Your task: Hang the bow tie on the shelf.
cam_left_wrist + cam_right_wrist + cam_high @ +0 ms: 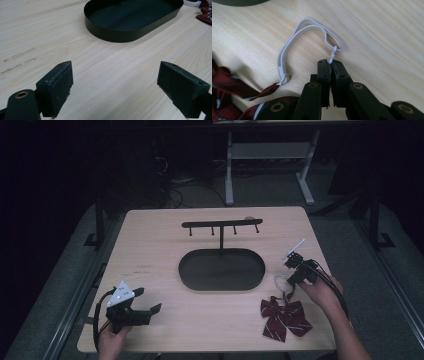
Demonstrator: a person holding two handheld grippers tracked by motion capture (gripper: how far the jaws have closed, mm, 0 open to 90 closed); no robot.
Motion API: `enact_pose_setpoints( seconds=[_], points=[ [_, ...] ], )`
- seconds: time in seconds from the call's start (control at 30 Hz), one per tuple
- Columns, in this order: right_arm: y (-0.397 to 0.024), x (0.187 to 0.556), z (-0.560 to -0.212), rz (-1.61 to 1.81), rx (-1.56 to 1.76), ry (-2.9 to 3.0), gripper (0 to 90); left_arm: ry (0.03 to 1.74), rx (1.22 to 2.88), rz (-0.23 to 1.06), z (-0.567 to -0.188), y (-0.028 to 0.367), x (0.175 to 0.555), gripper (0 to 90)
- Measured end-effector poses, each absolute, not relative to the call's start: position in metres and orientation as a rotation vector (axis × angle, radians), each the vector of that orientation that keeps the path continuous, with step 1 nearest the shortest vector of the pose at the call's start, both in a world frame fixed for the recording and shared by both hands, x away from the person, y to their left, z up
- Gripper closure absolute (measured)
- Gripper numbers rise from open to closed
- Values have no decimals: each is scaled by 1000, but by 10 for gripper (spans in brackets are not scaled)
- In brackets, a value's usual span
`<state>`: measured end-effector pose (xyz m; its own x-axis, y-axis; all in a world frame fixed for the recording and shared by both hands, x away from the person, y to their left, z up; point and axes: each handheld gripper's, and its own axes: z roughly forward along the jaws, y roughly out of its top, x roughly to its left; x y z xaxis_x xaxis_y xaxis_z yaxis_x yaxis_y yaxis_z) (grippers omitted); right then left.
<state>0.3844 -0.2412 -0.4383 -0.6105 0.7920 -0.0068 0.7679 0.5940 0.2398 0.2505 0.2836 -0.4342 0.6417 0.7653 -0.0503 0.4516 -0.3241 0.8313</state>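
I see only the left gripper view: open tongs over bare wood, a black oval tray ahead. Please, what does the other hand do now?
Observer: The right tongs are shut on the white elastic strap of a dark red bow tie, pinching it near its small clasp.
Operator: Is the bow tie lifted from the table?
Observer: No. In the high view it lies flat on the table, near the front right corner.
Operator: Does the tray carry something I cannot see?
Observer: Yes. A thin post rises from the tray and carries a black hanger bar with four small pegs hanging down.
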Motion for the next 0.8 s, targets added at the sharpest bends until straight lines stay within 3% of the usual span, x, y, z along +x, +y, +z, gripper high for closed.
enact_pose_setpoints(
  seconds=[0.8],
  points=[
    [-231, 354, -379, 620, 1063, 2848, 862, 947, 1975, 448, -435, 283, 251, 131]
  ],
)
